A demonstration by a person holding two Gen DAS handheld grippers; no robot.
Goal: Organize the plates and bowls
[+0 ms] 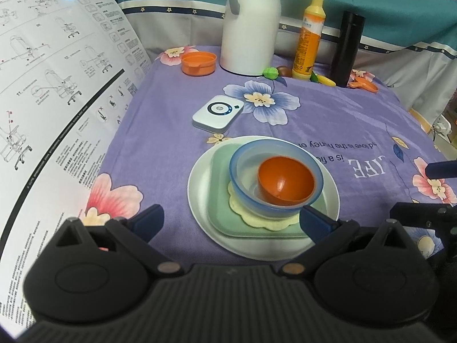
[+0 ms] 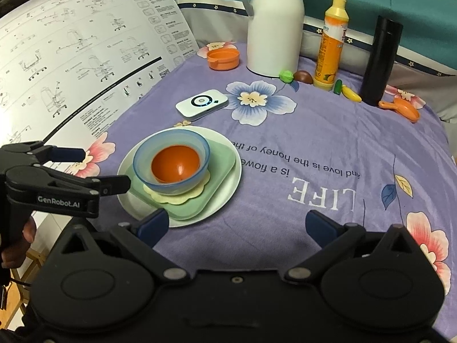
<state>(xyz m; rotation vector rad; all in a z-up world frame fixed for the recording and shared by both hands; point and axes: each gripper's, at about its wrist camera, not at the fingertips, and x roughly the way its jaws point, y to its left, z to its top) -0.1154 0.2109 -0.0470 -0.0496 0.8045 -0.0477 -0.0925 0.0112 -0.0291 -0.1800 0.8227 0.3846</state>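
Mostly hidden: cream mat (image 1: 258, 219) under blue bowl (image 1: 242, 171) (scalloped edge showing).

A purple floral tablecloth (image 2: 328, 131) covers the table; a teal star-trimmed curtain (image 2: 385, 8) hangs behind it.

a home: floral purple tablecloth (image 2: 314, 131), white thermos jug (image 2: 274, 25), dish-soap bottle (image 2: 331, 45), star-trimmed bedding (image 1: 400, 17) behind.

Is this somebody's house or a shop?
Most likely a home, maybe a bedroom: the dishes sit on a flowery purple cloth, with a white thermos jug and a dish soap bottle behind, and what looks like bedding.
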